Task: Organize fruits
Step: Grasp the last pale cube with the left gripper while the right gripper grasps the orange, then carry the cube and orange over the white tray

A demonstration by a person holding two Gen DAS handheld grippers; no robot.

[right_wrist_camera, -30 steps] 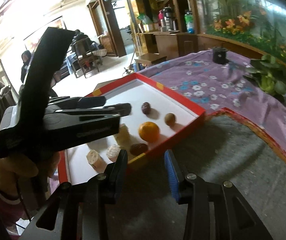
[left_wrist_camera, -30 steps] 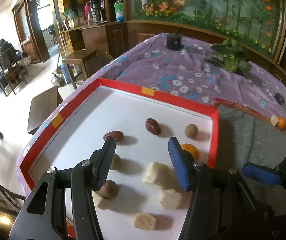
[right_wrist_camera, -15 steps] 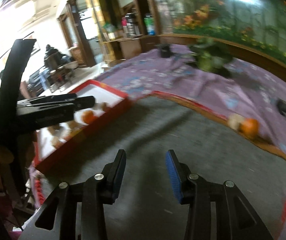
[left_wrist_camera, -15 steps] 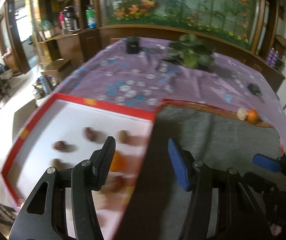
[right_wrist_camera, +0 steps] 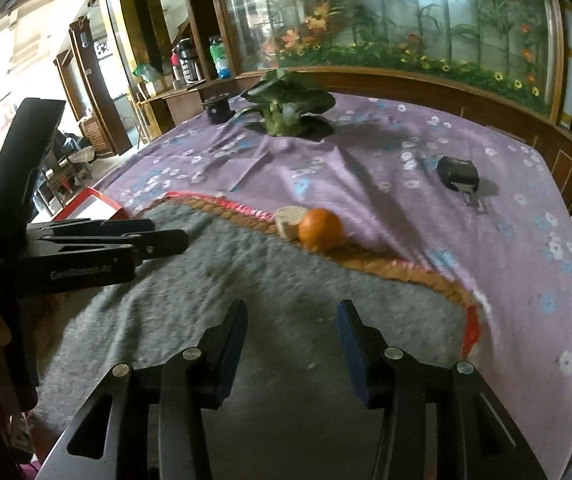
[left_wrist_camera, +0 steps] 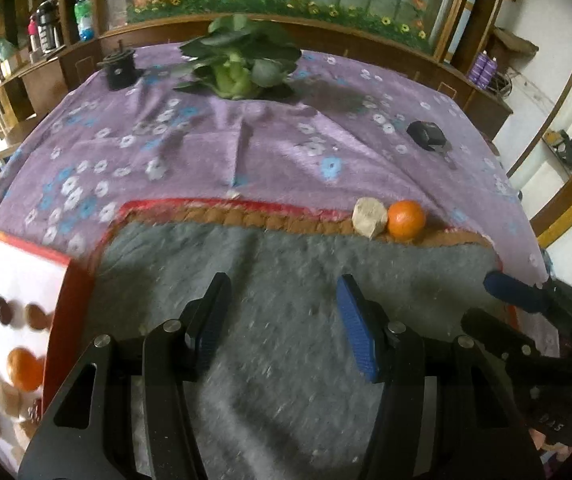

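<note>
The left gripper point(left_wrist_camera: 281, 320) hangs over the grey felt mat point(left_wrist_camera: 286, 272) with its jaws wide apart and nothing between them; the right gripper point(right_wrist_camera: 292, 340) is beside it over the same mat, its jaws opening, also empty. Bare mat lies ahead of both, up to its braided brown and red border. At the mat's left edge sits the red-rimmed white tray point(left_wrist_camera: 65, 292), holding an orange, dark dates, brown nuts and pale chunks. On the far border, touching each other, rest a round orange fruit point(left_wrist_camera: 406, 219) and a pale beige chunk point(left_wrist_camera: 370, 216). Beyond them the purple flowered cloth point(left_wrist_camera: 205, 152) covers the desk, carrying a small black device point(left_wrist_camera: 426, 135) and a leafy green vegetable point(left_wrist_camera: 237, 60). A second ago both grippers hung at the tray; they have since swung right onto the mat.
</note>
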